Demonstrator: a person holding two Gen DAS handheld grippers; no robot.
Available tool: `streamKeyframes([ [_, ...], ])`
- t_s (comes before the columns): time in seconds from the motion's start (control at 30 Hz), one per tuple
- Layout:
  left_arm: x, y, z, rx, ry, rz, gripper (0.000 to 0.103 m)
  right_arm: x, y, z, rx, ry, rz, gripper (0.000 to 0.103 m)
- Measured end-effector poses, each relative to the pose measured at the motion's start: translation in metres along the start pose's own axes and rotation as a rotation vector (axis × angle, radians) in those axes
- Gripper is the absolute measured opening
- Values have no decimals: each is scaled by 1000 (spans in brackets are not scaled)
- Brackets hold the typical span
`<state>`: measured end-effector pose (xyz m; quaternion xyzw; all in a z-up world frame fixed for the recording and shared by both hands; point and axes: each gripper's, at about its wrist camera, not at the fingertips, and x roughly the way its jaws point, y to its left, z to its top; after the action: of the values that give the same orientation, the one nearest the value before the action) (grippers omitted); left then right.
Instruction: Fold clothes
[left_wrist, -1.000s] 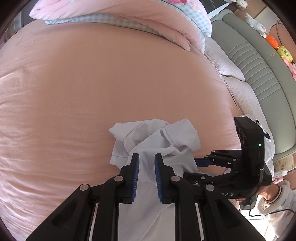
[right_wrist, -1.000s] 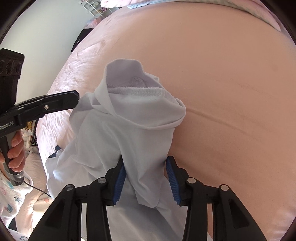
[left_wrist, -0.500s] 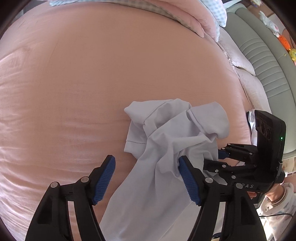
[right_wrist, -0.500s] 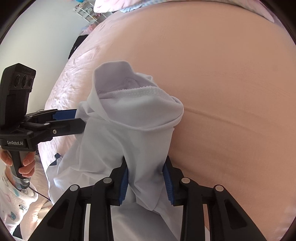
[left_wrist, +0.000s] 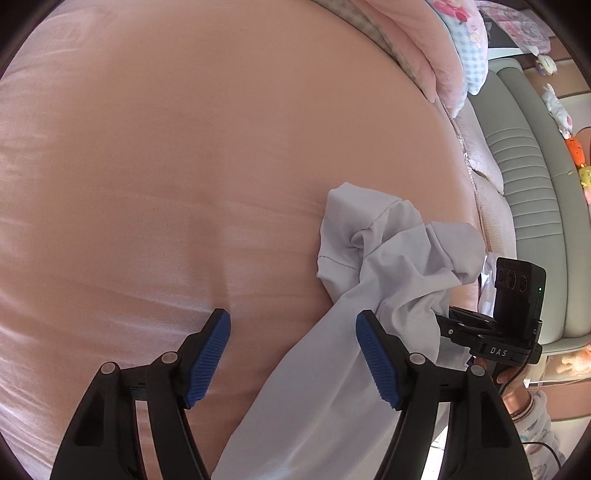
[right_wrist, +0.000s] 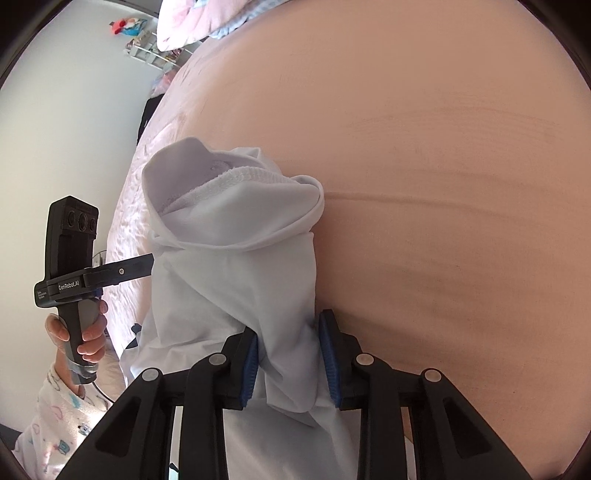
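Barely begun: your white garment lies bunched near the right side of the pink bedsheet, with no fold made.
Your left gripper has let go since a second ago; its jaws now stand spread, and it has slid left off the cloth. Your right gripper has just been closing and pinches a hanging bunch of the garment.

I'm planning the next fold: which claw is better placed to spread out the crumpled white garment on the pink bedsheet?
Left. The left claw stands open with nothing gripped, beside the crumpled white garment, so it is probably free to take another edge. The right claw is closed on the bunched cloth, anchoring it.
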<state>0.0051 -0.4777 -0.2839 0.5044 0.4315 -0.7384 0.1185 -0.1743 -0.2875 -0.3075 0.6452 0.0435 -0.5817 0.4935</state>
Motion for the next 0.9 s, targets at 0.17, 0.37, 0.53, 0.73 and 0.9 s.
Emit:
streamKeyframes([
  [0.17, 10, -17, 3, 27, 22, -22, 69, -7, -3, -1, 8, 8, 4, 31],
  [0.37, 35, -51, 15, 97, 65, -6, 69, -8, -6, 5, 16, 9, 25, 31],
  [0.53, 42, -62, 25, 83, 63, -28, 67, -11, -9, 9, 32, 12, 34, 35],
  [0.73, 46, -71, 19, 75, 40, -48, 52, -20, -18, 4, 52, 8, 54, 39],
  [0.9, 46, -71, 11, 78, 8, -16, 27, -23, -16, 1, 40, 9, 18, 39],
])
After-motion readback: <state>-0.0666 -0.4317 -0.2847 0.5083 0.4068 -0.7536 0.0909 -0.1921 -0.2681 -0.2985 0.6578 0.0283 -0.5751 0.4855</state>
